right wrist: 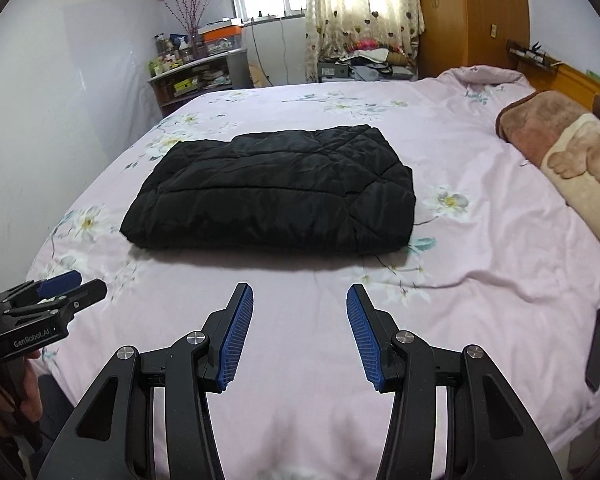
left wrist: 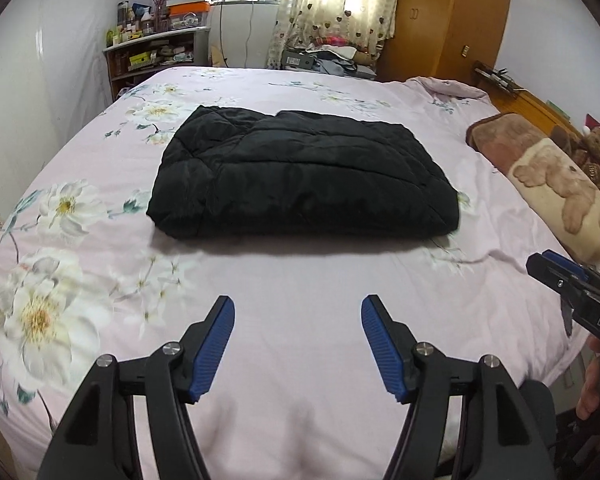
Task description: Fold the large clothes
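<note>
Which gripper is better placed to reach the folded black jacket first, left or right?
Neither clearly. The left gripper and the right gripper are both open, empty and short of the black jacket; it lies almost centred ahead of each. Perhaps the left, slightly.

Premises: a lived-in home bedroom. Evidence: wide bed with pink floral sheet (left wrist: 300, 280), brown bear-print plush blanket (left wrist: 556, 184) by the headboard, tall orange-brown wooden wardrobe (right wrist: 472, 16), heart-patterned cream curtain (right wrist: 360, 0), cluttered wooden shelf unit (left wrist: 152, 56).
</note>
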Demonstrator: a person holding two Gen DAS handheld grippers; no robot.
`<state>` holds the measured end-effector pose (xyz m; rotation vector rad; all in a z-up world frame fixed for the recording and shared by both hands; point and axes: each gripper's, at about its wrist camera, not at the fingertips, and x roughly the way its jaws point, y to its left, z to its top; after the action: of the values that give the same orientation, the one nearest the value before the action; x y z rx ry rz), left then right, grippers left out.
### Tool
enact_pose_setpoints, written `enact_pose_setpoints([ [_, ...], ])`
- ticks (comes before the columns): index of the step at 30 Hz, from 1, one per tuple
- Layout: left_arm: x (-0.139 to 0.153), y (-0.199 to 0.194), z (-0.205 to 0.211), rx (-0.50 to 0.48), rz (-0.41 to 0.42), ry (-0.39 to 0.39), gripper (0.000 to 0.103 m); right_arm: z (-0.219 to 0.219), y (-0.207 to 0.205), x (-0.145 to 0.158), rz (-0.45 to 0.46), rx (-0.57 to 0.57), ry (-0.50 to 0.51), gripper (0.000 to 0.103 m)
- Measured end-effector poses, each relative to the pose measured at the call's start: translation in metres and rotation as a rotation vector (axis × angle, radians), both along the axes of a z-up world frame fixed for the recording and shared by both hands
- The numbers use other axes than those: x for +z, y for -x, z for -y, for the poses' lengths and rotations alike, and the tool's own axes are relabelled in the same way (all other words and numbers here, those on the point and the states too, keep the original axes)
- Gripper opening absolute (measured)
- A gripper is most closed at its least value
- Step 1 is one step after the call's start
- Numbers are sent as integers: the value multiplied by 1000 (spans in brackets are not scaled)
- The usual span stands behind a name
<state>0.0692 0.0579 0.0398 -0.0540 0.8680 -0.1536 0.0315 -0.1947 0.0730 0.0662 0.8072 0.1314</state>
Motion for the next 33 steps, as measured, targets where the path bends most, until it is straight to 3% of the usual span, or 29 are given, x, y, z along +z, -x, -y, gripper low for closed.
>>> enact_pose_setpoints([
  [9,0,35,-1,1,-5,17,68,-10,41,10,25,9,23,50],
  [33,4,42,2,17,-8,28,68,-21,50,5,16,40,26,50],
])
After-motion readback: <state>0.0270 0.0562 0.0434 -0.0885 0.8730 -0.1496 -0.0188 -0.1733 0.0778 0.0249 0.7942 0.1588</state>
